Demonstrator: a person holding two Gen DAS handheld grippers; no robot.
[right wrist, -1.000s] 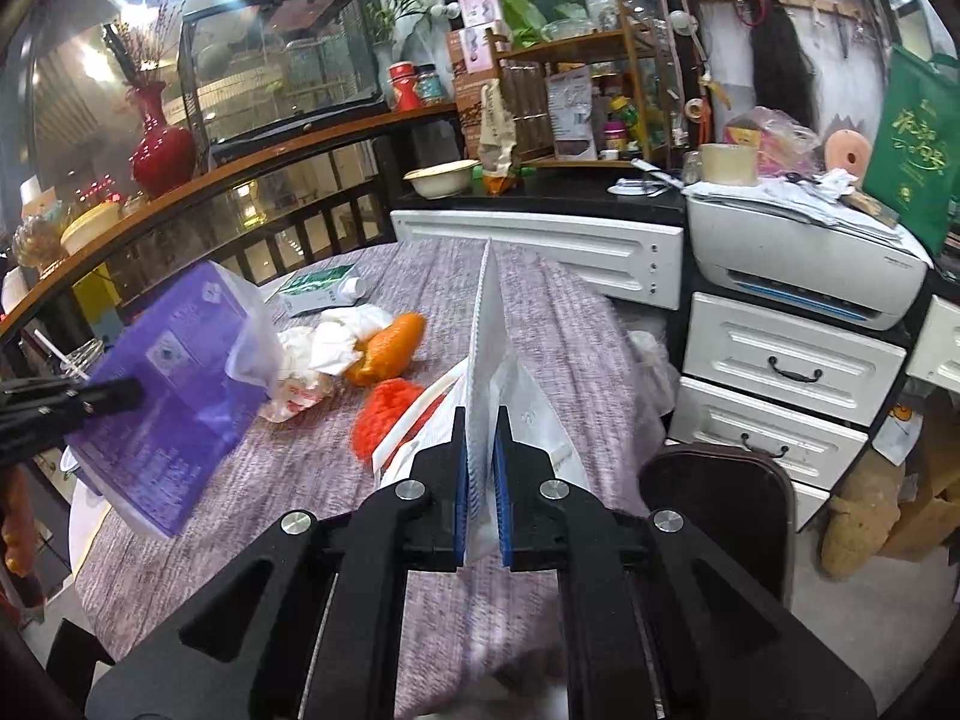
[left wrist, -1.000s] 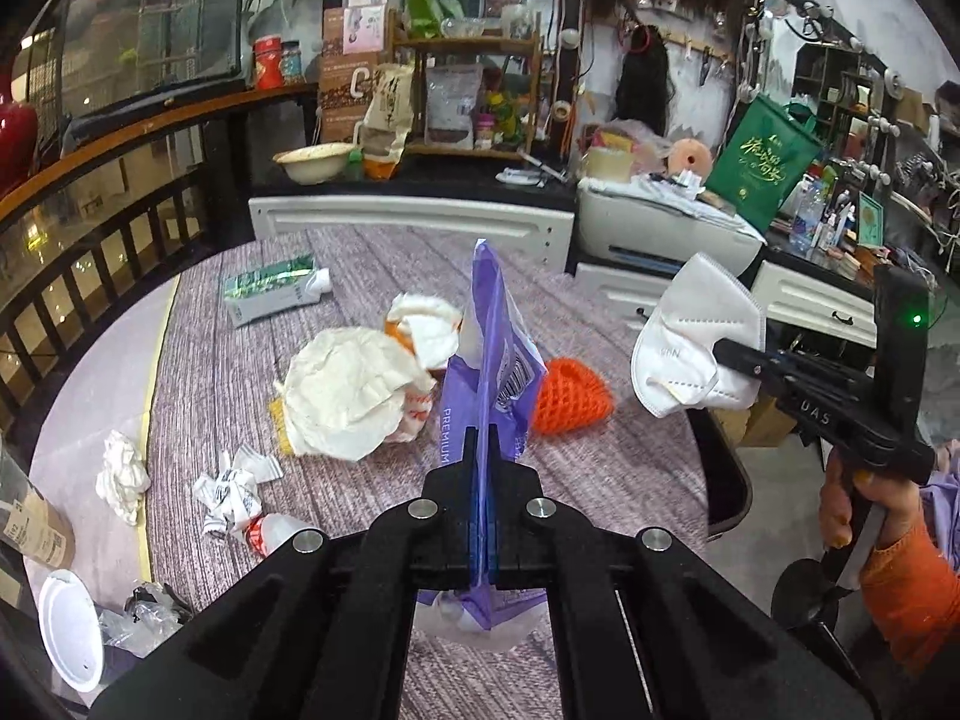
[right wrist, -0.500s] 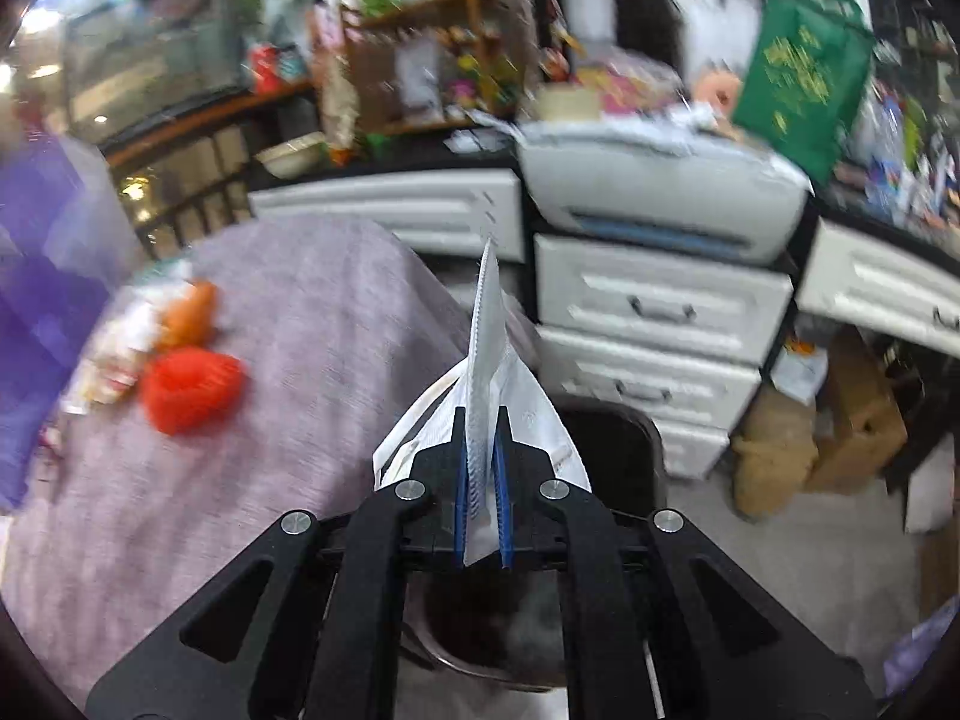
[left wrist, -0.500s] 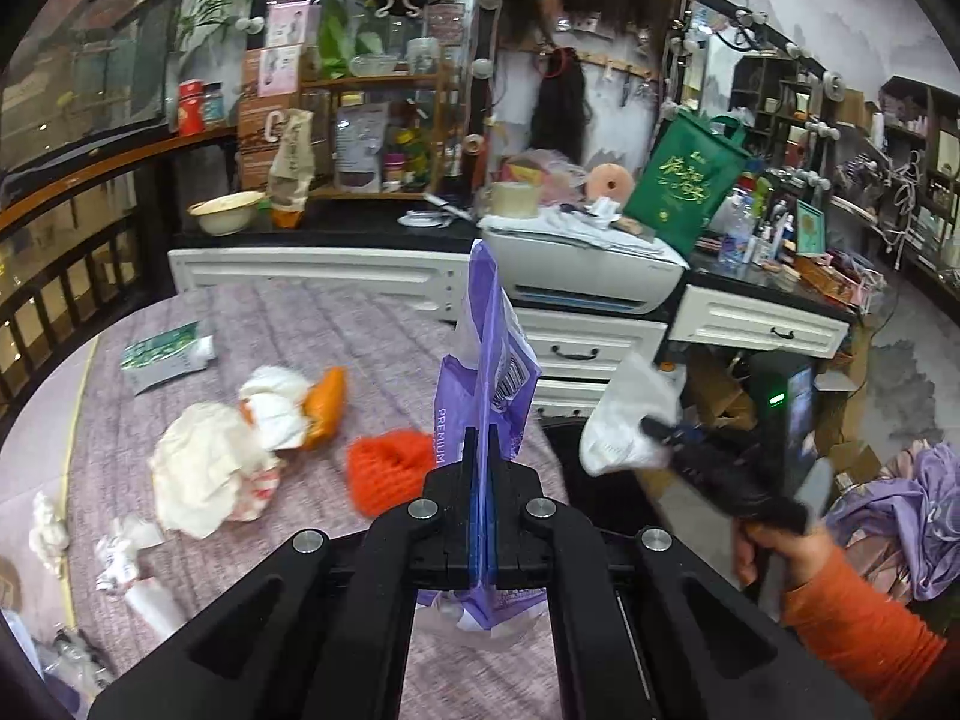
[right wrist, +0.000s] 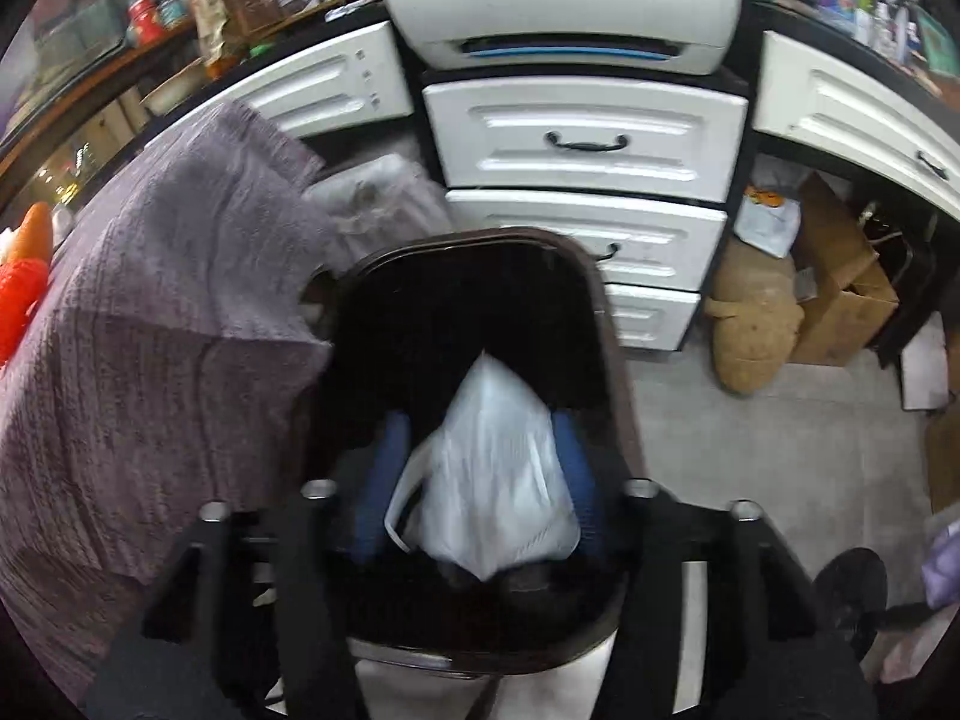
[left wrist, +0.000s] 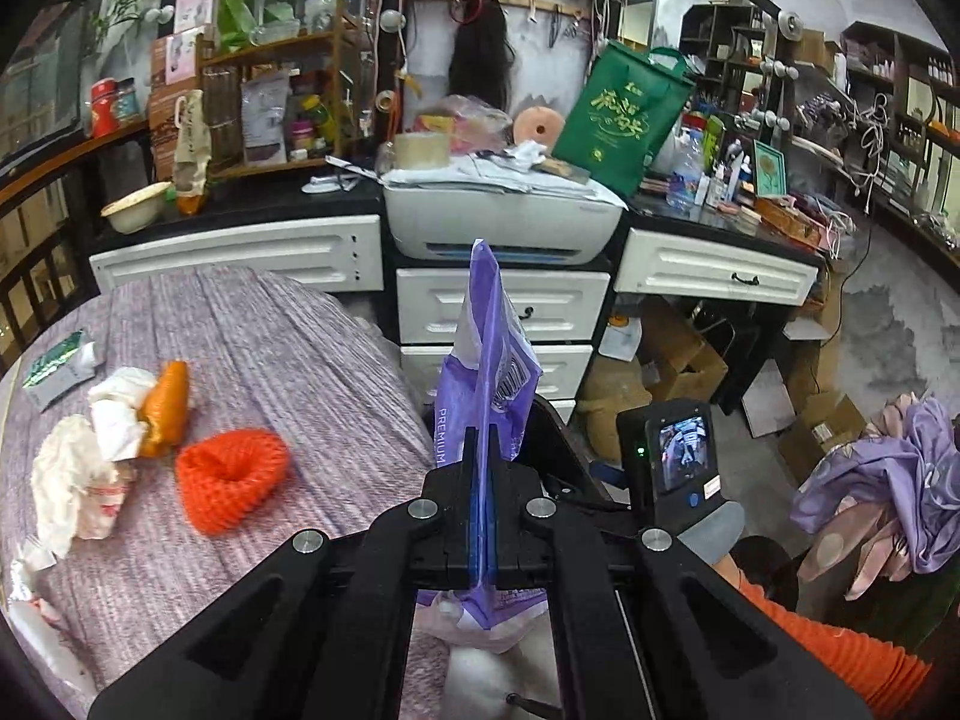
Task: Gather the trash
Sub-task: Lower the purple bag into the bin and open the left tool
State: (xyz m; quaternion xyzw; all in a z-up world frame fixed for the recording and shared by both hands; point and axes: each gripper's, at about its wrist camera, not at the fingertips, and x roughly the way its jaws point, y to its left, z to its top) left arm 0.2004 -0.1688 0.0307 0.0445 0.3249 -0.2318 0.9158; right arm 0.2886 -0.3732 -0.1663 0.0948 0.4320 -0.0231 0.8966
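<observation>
Mask over the bin!
Our right gripper [right wrist: 480, 480] spread wide, white mask [right wrist: 489, 480] loose at six o'clock in the bin [right wrist: 600, 300]; left gripper [left wrist: 482, 498] clamps purple bag [left wrist: 489, 360].

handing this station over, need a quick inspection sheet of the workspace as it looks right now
surface: table under a purple-grey woven cloth.
job's things: purple packet pinched upright; white face mask above the dark bin.
clutter: orange foam net, crumpled white wrappers, orange item, green-white carton on the cloth.
grippers: left gripper shut on the packet; right gripper open, mask between its blue pads.
cables: white cords hang along the right-hand shelving.
surroundings: white printer on a white drawer unit, green bag, cardboard boxes on the floor.
</observation>
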